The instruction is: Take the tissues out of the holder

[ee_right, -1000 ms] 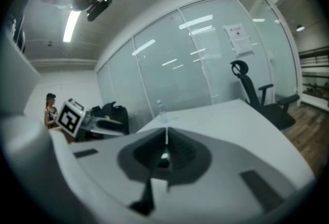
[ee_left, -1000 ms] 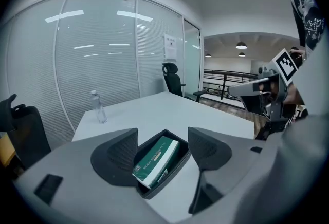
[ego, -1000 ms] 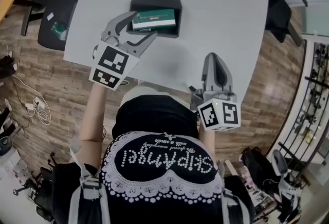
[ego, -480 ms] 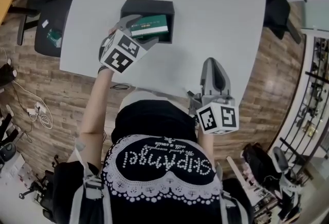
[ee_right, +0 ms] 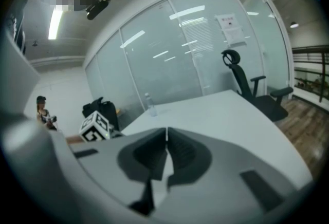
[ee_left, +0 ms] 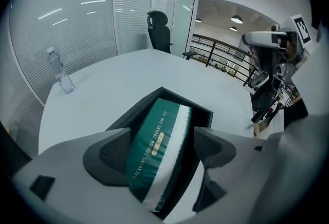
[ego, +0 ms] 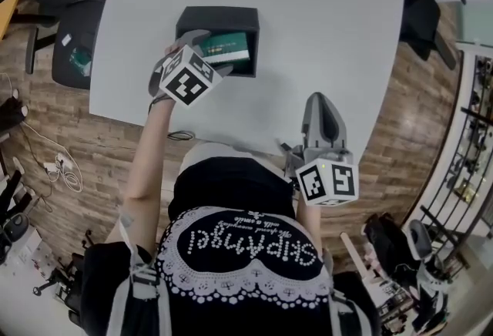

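A black box-shaped holder point(ego: 219, 18) stands on the white table point(ego: 323, 18) with a green-and-white tissue pack point(ego: 229, 45) lying tilted in it. My left gripper point(ego: 209, 52) reaches in from the holder's near left. In the left gripper view its jaws are opening, with the tissue pack point(ee_left: 157, 151) between them. The left pad lies close against the pack, and the right pad point(ee_left: 213, 148) stands off it. The holder's wall point(ee_left: 128, 115) frames the pack. My right gripper point(ego: 322, 107) hangs over the table's near edge, shut and empty point(ee_right: 166, 138).
A clear water bottle point(ee_left: 60, 74) stands at the table's far side, also seen as the water bottle point(ee_right: 149, 104). Office chairs point(ego: 77, 42) stand around the table, with another chair point(ee_left: 159, 30) beyond its far side. Glass walls lie behind it.
My left gripper has moved forward and tipped down over the holder, so its jaws now straddle the tissue pack. The right gripper has barely moved.
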Motion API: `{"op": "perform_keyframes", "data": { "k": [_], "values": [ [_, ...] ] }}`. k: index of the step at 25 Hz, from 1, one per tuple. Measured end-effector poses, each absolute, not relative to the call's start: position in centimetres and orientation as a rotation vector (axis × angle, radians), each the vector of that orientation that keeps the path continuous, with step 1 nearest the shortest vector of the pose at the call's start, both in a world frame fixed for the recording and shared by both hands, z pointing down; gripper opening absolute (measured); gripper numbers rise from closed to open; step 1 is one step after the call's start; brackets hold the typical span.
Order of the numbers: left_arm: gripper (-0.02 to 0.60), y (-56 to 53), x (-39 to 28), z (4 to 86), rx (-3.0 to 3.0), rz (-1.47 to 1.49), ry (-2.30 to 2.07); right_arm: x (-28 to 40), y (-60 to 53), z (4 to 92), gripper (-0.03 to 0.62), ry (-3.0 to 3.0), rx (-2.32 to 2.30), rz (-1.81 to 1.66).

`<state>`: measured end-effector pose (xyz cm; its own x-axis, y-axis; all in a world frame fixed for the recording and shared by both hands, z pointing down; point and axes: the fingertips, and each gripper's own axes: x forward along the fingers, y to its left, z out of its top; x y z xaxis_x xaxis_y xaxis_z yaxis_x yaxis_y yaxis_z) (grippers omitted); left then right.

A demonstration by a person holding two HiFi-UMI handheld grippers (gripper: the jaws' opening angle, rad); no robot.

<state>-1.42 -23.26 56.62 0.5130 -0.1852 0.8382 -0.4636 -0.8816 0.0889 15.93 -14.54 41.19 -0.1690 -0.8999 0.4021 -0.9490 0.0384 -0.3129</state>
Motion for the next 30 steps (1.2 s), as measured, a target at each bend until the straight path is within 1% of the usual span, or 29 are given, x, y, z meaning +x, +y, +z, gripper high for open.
{"op": "perform_keyframes", "data": {
  "k": [8,30],
  "values": [
    [0.371,-23.5,-1.3,58.2,2.437,1.427,-0.496,16.0,-15.5,41.6,0.034,-2.196,1.944,0.813],
    [0.368,-23.7,-1.4,59.2,2.44,1.457,-0.45,15.0,-16.6,41.7,0.032,-2.192,1.929,0.808]
  ]
}}
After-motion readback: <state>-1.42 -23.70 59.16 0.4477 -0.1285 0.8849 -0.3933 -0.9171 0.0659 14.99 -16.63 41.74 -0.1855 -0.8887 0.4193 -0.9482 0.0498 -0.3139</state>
